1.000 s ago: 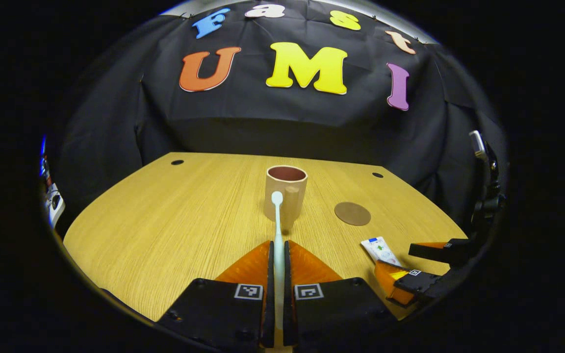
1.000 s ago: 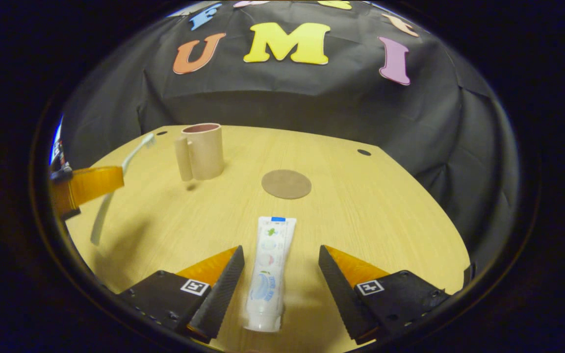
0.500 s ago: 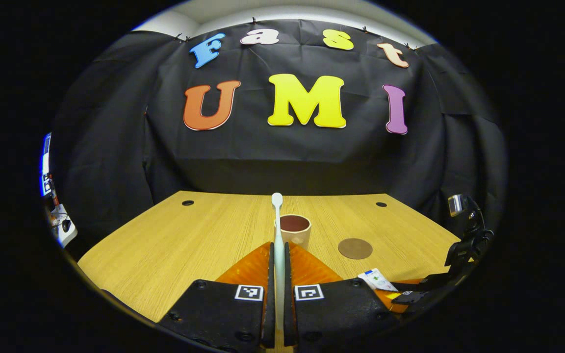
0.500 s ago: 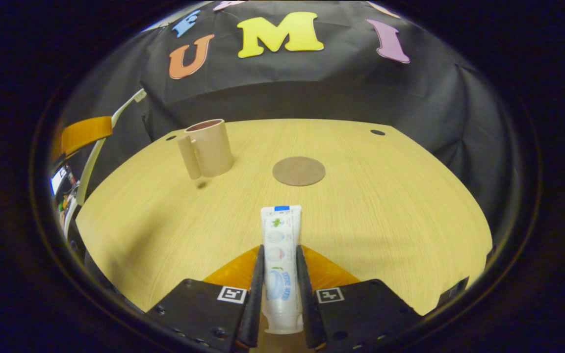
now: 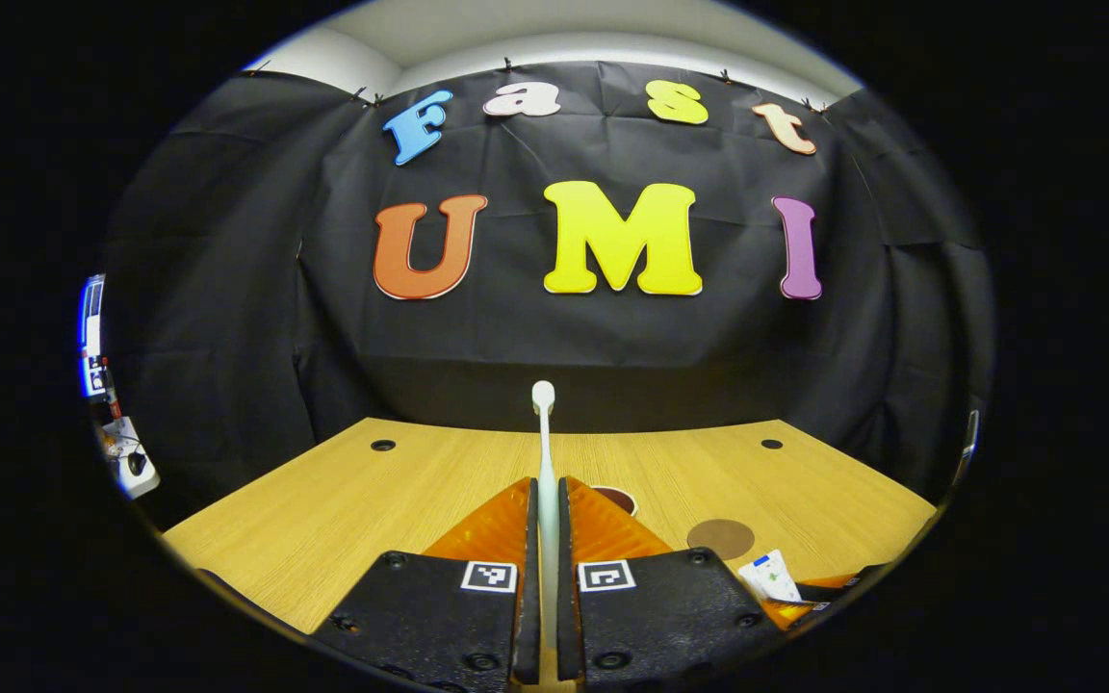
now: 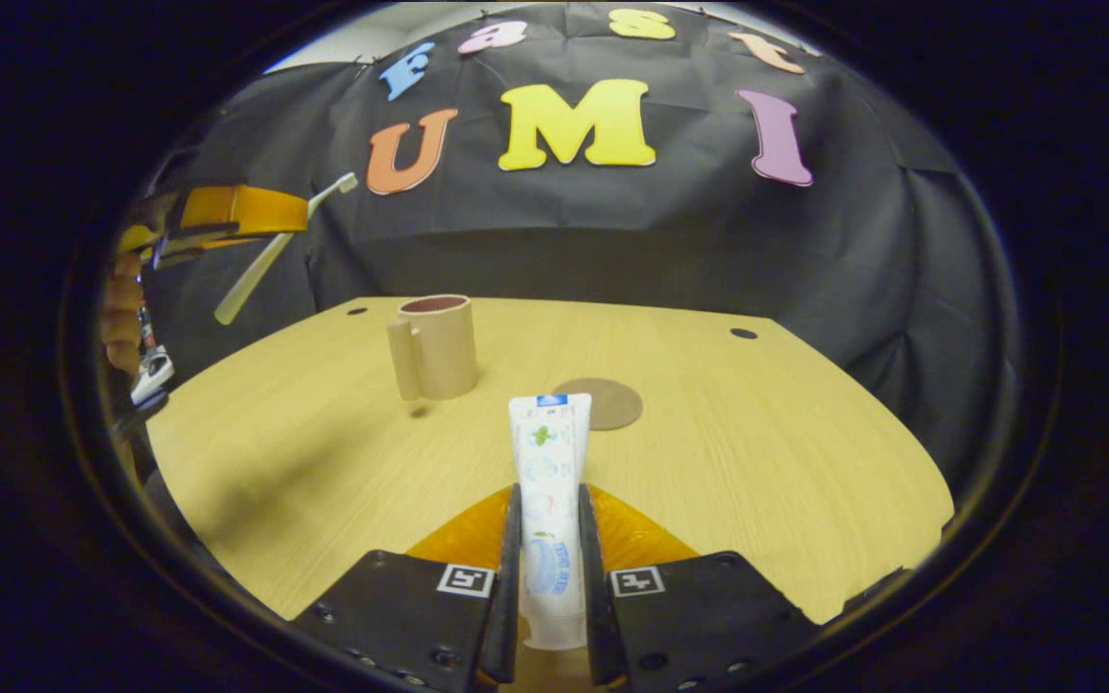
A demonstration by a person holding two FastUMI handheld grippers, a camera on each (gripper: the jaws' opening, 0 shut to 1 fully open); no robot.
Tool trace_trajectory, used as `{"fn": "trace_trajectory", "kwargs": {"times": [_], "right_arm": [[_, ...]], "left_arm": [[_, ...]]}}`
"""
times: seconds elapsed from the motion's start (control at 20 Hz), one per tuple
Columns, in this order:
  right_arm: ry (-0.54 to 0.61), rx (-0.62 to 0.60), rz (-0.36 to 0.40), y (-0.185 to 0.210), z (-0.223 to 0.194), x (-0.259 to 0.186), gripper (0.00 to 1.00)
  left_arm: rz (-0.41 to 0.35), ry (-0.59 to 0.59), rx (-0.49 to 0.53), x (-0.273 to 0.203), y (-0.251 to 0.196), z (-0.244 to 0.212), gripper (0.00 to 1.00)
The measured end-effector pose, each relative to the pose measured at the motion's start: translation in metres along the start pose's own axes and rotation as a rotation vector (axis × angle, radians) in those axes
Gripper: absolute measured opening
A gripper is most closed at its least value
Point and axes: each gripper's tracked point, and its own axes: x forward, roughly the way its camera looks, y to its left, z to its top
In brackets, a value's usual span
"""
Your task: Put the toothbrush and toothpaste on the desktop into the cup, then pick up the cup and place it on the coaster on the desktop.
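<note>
My left gripper (image 5: 545, 510) is shut on a white toothbrush (image 5: 543, 433), whose head points up and forward, high above the desk. Behind its fingers peeks the rim of the tan cup (image 5: 618, 499). In the right gripper view that gripper (image 6: 296, 207) hangs high at the upper left, holding the toothbrush (image 6: 275, 252) slanted. My right gripper (image 6: 547, 510) is shut on a white toothpaste tube (image 6: 549, 452), lifted a little off the wood. The cup (image 6: 437, 346) stands upright, handle to the left. The round brown coaster (image 6: 603, 402) lies flat to its right, partly behind the tube.
The wooden desktop (image 6: 766, 452) has small dark holes near its far corners (image 6: 743, 334). In the left gripper view the coaster (image 5: 720, 539) and the toothpaste (image 5: 772, 577) sit low on the right. A person's hand (image 6: 121, 318) shows at the left edge.
My left gripper has risen with the toothbrush, so the cup sinks behind its fingers. My right gripper closed on the toothpaste a second ago and has since lifted it.
</note>
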Motion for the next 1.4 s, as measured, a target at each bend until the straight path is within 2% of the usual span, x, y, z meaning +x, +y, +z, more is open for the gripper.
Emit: {"fn": "trace_trajectory", "kwargs": {"times": [0.1,0.35,0.4,0.45,0.65,0.95,1.0,1.05,1.4], "right_arm": [[-0.035,0.033,0.016,-0.002,0.017,-0.003,0.29],[-0.12,0.022,0.007,-0.012,0.053,-0.004,0.29],[-0.13,0.021,0.006,-0.014,0.059,-0.002,0.31],[-0.135,0.016,0.001,-0.015,0.06,-0.002,0.29],[-0.149,0.016,0.0,-0.024,0.08,0.01,0.29],[-0.153,0.028,0.009,-0.028,0.09,0.018,0.29],[-0.15,0.027,0.011,-0.028,0.09,0.019,0.29],[-0.149,0.031,0.012,-0.028,0.09,0.019,0.29],[-0.135,0.045,0.01,-0.032,0.088,0.024,0.29]], "left_arm": [[-0.017,0.009,-0.014,0.013,-0.009,0.001,0.09],[-0.034,-0.018,0.002,0.05,-0.022,0.017,0.09],[-0.033,-0.029,0.005,0.057,-0.024,0.021,0.09],[-0.037,-0.031,0.005,0.065,-0.025,0.022,0.09],[-0.063,-0.017,-0.02,0.089,-0.035,0.021,0.09],[-0.074,-0.056,-0.01,0.116,-0.041,0.024,0.09],[-0.063,-0.066,0.003,0.121,-0.039,0.025,0.03],[-0.066,-0.063,0.014,0.126,-0.04,0.022,0.09],[-0.068,0.005,0.002,0.142,-0.04,-0.004,0.11]]}}
